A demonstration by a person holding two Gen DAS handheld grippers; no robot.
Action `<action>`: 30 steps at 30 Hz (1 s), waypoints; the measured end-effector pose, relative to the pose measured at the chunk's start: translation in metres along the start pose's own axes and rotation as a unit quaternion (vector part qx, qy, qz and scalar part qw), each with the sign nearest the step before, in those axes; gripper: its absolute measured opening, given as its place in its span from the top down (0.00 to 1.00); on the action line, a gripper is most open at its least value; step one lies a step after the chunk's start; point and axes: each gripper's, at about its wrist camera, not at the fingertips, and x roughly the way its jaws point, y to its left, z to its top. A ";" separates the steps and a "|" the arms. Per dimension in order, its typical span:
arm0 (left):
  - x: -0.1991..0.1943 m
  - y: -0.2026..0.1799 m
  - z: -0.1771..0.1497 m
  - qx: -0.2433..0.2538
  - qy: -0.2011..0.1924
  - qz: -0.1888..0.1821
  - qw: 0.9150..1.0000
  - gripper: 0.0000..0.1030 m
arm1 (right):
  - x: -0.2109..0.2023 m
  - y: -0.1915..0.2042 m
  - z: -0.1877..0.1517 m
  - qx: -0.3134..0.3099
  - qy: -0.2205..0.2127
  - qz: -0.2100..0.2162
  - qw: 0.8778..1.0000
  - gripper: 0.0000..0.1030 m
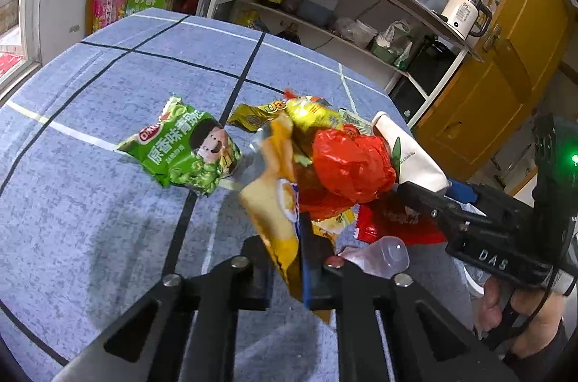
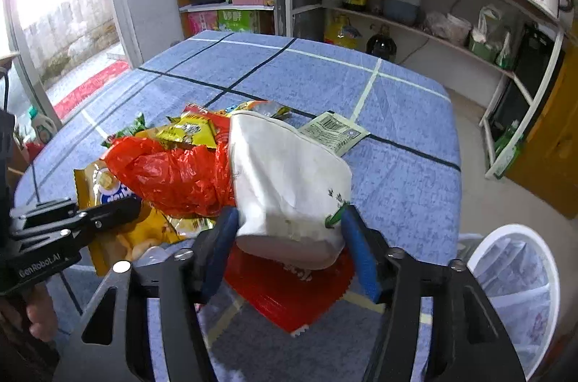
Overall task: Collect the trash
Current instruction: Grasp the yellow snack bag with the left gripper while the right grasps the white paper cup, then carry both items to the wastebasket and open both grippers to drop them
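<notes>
- Nearest in the left wrist view, the left claw [image 1: 289, 268] is pressed together on the lower edge of a yellow snack bag [image 1: 276, 212], which stands up out of the grip. By its look the bag is thin film, nearly weightless and slick; a pinch on a flat seam like this should hold better than one on its puffed body.
- Nearest in the right wrist view, the right claw [image 2: 289, 250] is spread wide around the base of a white paper cup [image 2: 289, 179] that lies tipped on its side; both blue pads [image 2: 361, 259] sit against its wall. The cup is probably empty and light, but its wall looks soft and is already dented, so a hard squeeze could crush it. The stiffer bottom ring is the sound place to hold.
- Under the cup lies a flat red wrapper [image 2: 289, 295] on the worktop [image 2: 397, 172], hard to pick up except by an edge.
- Beside it, a small clear plastic cup [image 1: 390, 254] on its side: rigid, smooth, likely to roll.
- In the middle of the heap, a crumpled red plastic bag [image 2: 173, 172]: limp, easily grabbed anywhere on its bunched folds.
- Behind it, more yellow wrappers [image 1: 307, 111].
- Apart to the left, a green snack packet [image 1: 184, 151] lies alone.
- Off the worktop's right edge stands a white lined bin [image 2: 513, 288], the likely destination.
</notes>
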 end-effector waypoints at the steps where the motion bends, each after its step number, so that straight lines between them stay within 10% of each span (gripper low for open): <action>1: -0.003 0.000 -0.001 0.002 -0.002 -0.001 1.000 0.91 | -0.002 0.000 -0.001 0.001 -0.002 0.000 1.000 0.46; 30: -0.093 -0.009 0.019 0.026 -0.126 0.013 0.992 0.97 | -0.086 -0.035 -0.023 0.062 -0.093 -0.006 0.994 0.54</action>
